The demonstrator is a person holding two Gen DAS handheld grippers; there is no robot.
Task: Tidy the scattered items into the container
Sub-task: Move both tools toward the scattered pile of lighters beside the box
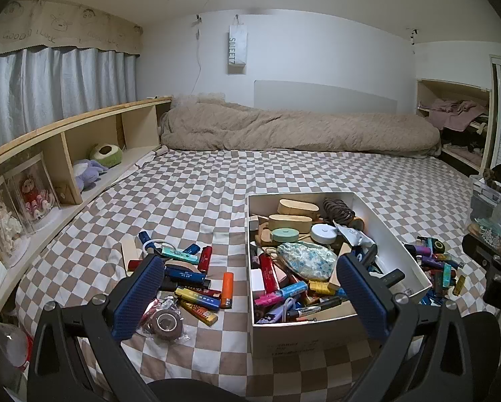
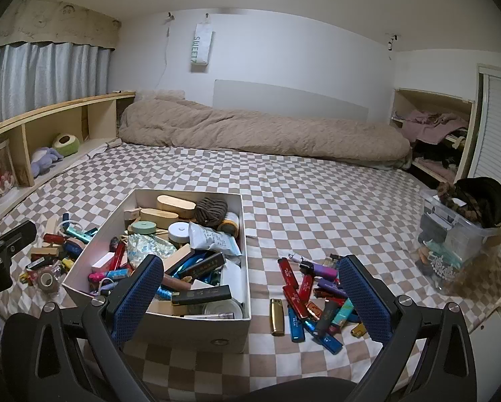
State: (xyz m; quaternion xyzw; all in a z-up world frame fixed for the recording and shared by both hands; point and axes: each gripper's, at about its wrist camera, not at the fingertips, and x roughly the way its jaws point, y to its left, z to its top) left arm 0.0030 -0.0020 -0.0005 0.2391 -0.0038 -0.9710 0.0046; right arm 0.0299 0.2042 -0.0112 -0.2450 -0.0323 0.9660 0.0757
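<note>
A white cardboard box (image 1: 398, 234) (image 2: 99, 231), heaped with small items, sits on the checked bed sheet. Left of it lies a scatter of lighters and sticks, among them an orange lighter (image 1: 227, 289) and a tape roll (image 1: 165, 324) (image 2: 45, 279). On the box's right lies another pile of lighters (image 2: 312, 298) (image 1: 438, 264), including a gold lighter (image 2: 277, 316). My left gripper (image 1: 250, 301) hovers open above the box's near left corner, nothing between its blue pads. My right gripper (image 2: 250, 298) hangs open above the box's near right corner, also empty.
A rolled beige duvet (image 1: 297, 130) lies across the far end of the bed. A wooden shelf (image 1: 66, 134) with plush toys runs along the left. A clear plastic bin (image 2: 458, 238) stands at the right edge, with a clothes cubby (image 2: 434, 134) behind it.
</note>
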